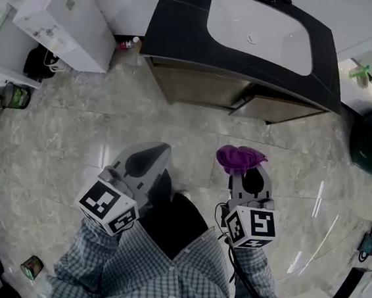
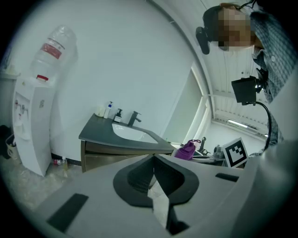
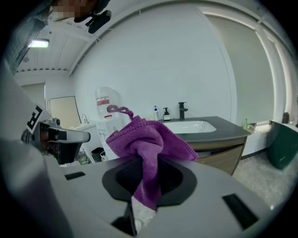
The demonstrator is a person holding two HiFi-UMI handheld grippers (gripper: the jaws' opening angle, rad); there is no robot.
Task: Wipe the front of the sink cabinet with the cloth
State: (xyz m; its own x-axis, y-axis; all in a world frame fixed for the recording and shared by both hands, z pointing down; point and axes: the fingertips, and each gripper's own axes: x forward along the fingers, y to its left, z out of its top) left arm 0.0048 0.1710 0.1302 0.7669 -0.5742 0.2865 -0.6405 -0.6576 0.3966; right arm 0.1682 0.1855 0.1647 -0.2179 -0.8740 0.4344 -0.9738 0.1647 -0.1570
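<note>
Bunched like a purple bloom, the cloth [image 1: 240, 158] rides at the tip of my right gripper [image 1: 241, 173], its fingers clamped on the lower fold while the loose upper folds spill over them. My left gripper [image 1: 160, 153], at eleven o'clock from my chest, has its fingers pressed together on nothing. Both hang over the marble floor [image 1: 70, 119]. The sink cabinet [image 1: 205, 89] stands well apart at twelve o'clock, its wood front under the dark worktop [image 1: 181, 35] and the white basin [image 1: 261, 30].

As I judge it, the approach comes first. I should close in low and squarely so the loose bunch meets the wood before the hard fingers do. A firm grip should keep the cloth from dragging free. Long level passes from just under the worktop edge downward should cover the front. The panel at one o'clock seems to sit forward, so I would ease over its edge. The left gripper should keep clear.
</note>
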